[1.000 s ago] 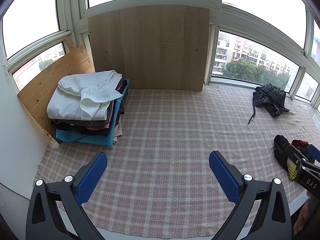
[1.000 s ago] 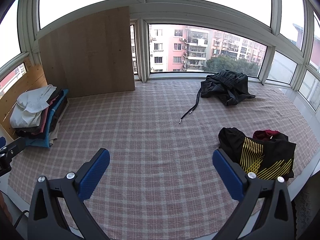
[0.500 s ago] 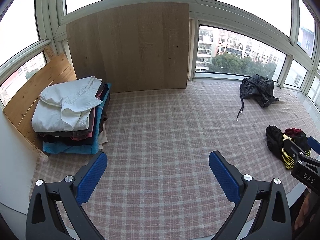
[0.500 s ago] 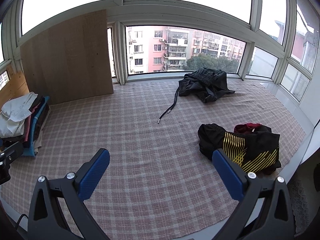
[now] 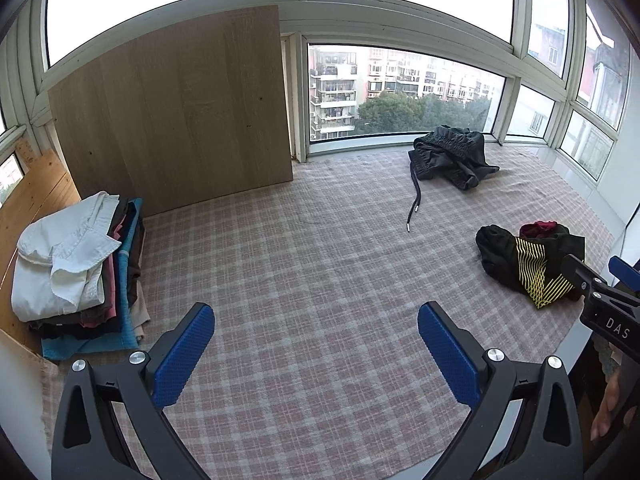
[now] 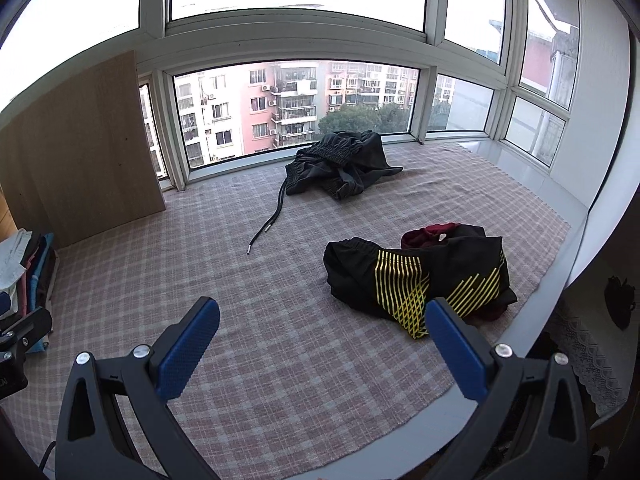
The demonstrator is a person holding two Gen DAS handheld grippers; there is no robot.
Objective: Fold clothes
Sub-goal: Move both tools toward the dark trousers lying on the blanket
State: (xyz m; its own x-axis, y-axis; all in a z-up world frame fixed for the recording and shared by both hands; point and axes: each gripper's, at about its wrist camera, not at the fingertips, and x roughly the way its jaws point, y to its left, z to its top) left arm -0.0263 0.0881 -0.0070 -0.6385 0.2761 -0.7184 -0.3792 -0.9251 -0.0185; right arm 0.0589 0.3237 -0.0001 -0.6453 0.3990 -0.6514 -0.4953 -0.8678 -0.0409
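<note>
A crumpled black garment with yellow stripes (image 6: 416,280) lies on the checked cloth at the right, over a dark red piece (image 6: 430,233); it also shows in the left wrist view (image 5: 528,262). A second crumpled black garment with a drawstring (image 6: 340,166) lies by the window, and shows in the left wrist view (image 5: 450,156). A stack of folded clothes topped by a white shirt (image 5: 76,264) sits at the left. My left gripper (image 5: 316,350) is open and empty above the cloth. My right gripper (image 6: 322,338) is open and empty, its right finger just in front of the striped garment.
The checked cloth (image 5: 304,264) covers a bay-window platform. A wooden board (image 5: 176,120) leans against the window at the back left. Wooden planks (image 5: 28,200) stand behind the stack. The platform's edge (image 6: 532,312) drops off at the right.
Both grippers have swung to the right. The folded stack has slid toward the left edge of both views and the striped garment has come closer to my right gripper. Both stay open.
</note>
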